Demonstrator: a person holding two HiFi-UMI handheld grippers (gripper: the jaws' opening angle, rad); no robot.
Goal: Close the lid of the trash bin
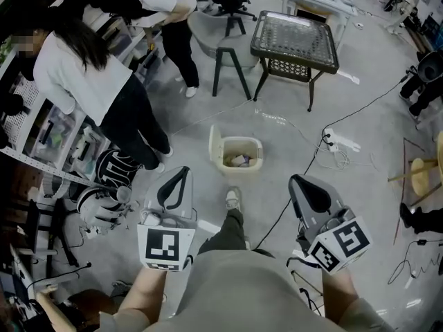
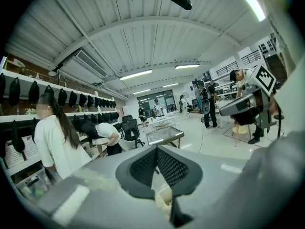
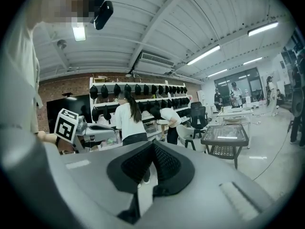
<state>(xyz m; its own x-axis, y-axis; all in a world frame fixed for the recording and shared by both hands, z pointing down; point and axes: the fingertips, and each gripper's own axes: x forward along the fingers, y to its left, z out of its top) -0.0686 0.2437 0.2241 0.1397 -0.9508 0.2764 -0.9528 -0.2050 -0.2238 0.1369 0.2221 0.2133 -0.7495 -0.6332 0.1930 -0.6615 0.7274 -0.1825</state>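
Small cream trash bin (image 1: pixel 239 167) stood open on grey floor (image 1: pixel 346 206). Lid (image 1: pixel 216 144) was hinged up at bin's left edge, near upright. Pale rubbish lay inside. Left tongs (image 1: pixel 176 184) and right tongs (image 1: pixel 309 191) hovered on near side of bin, well apart from it. Both had tips pressed together, nothing between. Holder's shoe (image 1: pixel 233 198) was just before bin.

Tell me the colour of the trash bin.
The trash bin is cream to pale beige, shown best in the head view.
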